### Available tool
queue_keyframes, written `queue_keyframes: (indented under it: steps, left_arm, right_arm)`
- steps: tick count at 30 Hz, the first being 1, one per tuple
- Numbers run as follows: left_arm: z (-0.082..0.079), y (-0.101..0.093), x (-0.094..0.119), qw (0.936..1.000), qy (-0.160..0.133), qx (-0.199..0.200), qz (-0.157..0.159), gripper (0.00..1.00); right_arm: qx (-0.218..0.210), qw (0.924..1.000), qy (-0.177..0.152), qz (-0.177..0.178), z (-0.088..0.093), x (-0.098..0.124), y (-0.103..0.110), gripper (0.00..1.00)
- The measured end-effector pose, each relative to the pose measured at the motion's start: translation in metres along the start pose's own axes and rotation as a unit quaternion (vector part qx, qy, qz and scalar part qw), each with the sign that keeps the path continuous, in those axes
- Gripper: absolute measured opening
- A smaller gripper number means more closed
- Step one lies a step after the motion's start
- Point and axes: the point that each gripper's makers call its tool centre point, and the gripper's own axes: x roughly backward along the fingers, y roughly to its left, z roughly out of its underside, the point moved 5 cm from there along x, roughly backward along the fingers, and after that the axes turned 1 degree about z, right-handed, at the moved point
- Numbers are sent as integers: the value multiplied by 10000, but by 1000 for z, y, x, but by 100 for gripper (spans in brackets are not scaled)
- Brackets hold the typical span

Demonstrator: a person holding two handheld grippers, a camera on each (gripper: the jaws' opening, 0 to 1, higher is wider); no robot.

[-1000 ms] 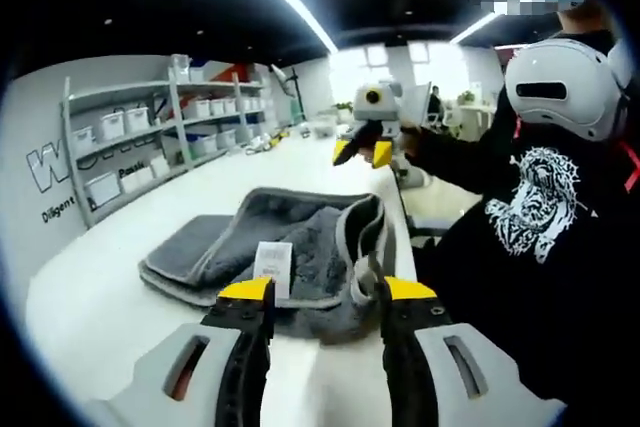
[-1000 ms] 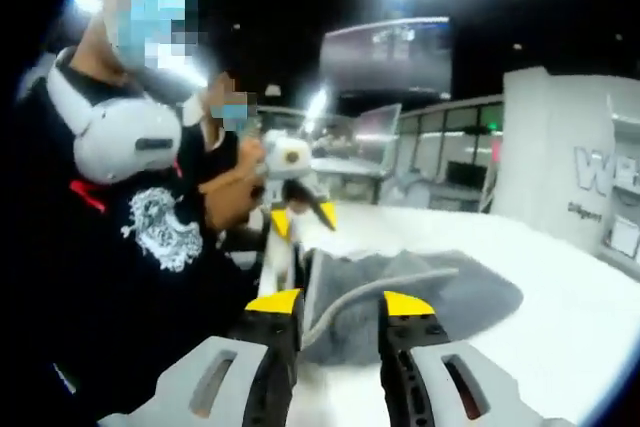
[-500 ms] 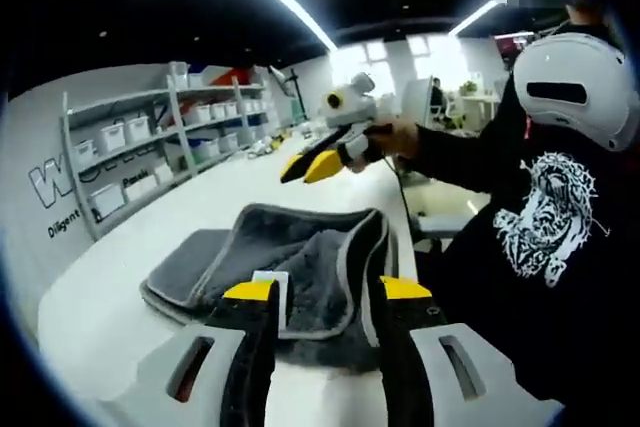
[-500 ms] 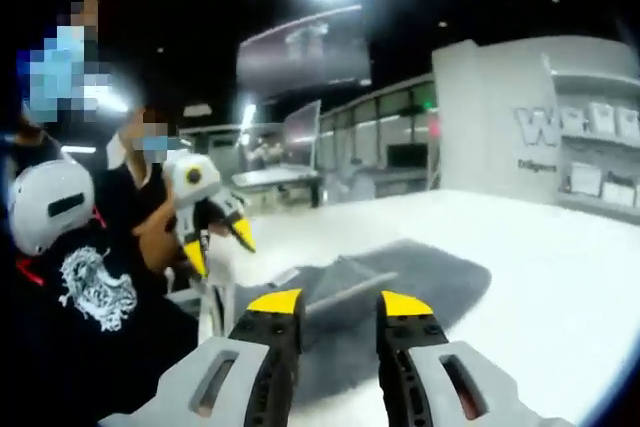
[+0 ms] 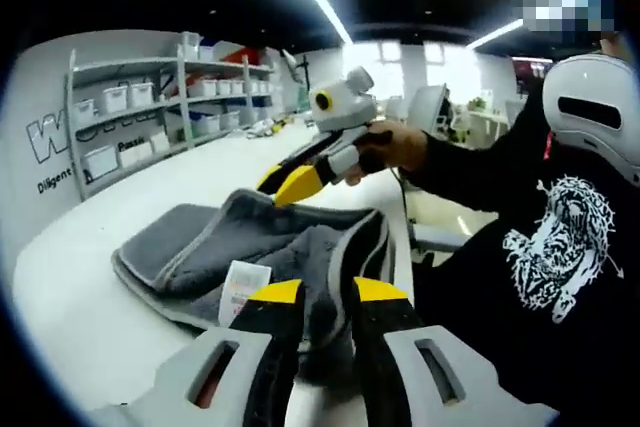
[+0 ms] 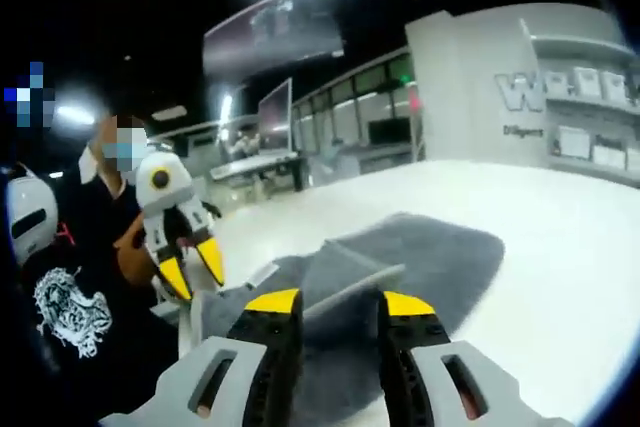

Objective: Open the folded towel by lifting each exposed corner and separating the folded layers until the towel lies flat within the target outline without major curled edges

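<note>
Grey terry cloth, the towel (image 5: pixel 270 252), lies folded and rumpled on the white table (image 5: pixel 90 277), directly ahead of and partly between the yellow-tipped jaws of the left gripper (image 5: pixel 323 294). In the left gripper view those jaws stand only slightly apart, with a raised fold of the cloth rising in the gap; whether they have bitten on it cannot be told. A white care label (image 5: pixel 243 290) sits on the cloth just outside the jaw on the view's left. The lighter piped hem (image 5: pixel 345 247) curves away from the jaws toward the far side, where the right gripper (image 5: pixel 287 181), held in a person's hand (image 5: pixel 385 145), hangs just above the far edge of the heap; its jaws look nearly together, though that too cannot be told.

In the right gripper view the right gripper (image 6: pixel 338 304) has its jaws apart on nothing, the towel (image 6: pixel 420 262) spreading ahead of them and off to the view's right, its long axis running roughly along the line of the jaws. The left gripper (image 6: pixel 190 267) points down at the near-left corner.

Judgement: the left gripper is the nearer to an exposed layer, so the next lift likely falls to it, peeling away from the folded bulk. Shelving (image 5: pixel 150 117) stands beyond the table.
</note>
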Motion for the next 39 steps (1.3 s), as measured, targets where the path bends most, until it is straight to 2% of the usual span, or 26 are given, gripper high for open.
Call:
queue_keyframes:
  steps: [1, 2, 5, 7, 10, 14, 17, 19, 20, 22, 23, 24, 26, 28, 29, 31, 33, 36, 39]
  left_arm:
    - [1, -3, -3, 10000, 37, 4, 29, 20]
    - [3, -5, -4, 9999, 102, -75, 40, 19]
    - [7, -8, -5, 9991, 269, -314, 60, 5]
    - [7, -8, -4, 9992, 279, -277, 44, 4]
    - [8, -11, -2, 9990, 331, -262, 144, 4]
    - [8, -13, 2, 9985, 398, -324, 167, 3]
    - [10, -14, 5, 9980, 487, -368, 175, 3]
    - [12, -15, 7, 9975, 550, -401, 182, 4]
    - [13, -16, 7, 9973, 574, -413, 206, 4]
    - [17, -18, 8, 9965, 675, -401, 273, 4]
    - [20, -18, 8, 9959, 743, -427, 282, 4]
    - [21, -19, 8, 9956, 778, -438, 290, 4]
    - [23, -20, 9, 9948, 845, -458, 327, 4]
    - [23, -21, 10, 9944, 874, -474, 366, 6]
    - [23, -21, 11, 9941, 880, -502, 375, 7]
    - [23, -21, 13, 9938, 862, -586, 393, 14]
    - [28, -23, 16, 9903, 1001, -808, 517, 23]
    - [28, -20, 18, 9906, 963, -872, 422, 28]
    - [23, -17, 24, 9926, 811, -809, 407, 32]
  right_arm:
    - [2, 10000, 5, -6, 0, 0, 1, 15]
    - [26, 10000, 1, -19, 0, -1, 3, 10]
    - [44, 10000, -29, -44, -2, -1, 5, 7]
    - [28, 10000, -51, -58, -4, 1, 6, 1]
    - [107, 9997, -183, -119, -8, 4, 10, 0]
    - [143, 9995, -189, -199, -10, 6, 15, 0]
    - [172, 9996, -165, -182, -10, 7, 14, 0]
    - [-12, 10000, -20, -66, -5, 7, 8, 0]
    - [-127, 9999, 13, -34, -3, 6, 7, 9]
    - [-345, 9992, -11, 183, -2, 4, -1, 36]
    - [-408, 9990, 8, 201, -2, 2, -3, 44]
    - [-508, 9985, 55, 200, 0, 1, -4, 49]
    - [-550, 9982, 73, 238, 1, -2, -6, 51]
    - [-520, 9981, 168, 294, 3, -5, -7, 46]
    - [-516, 9981, 174, 296, 3, -6, -7, 40]
    - [-532, 9978, 183, 341, 3, -6, -8, 20]
    - [-633, 9970, 108, 432, 1, -6, -11, 7]
    - [-728, 9963, 96, 443, 0, -5, -12, 0]
    - [-683, 9967, 63, 423, -1, -4, -11, 0]
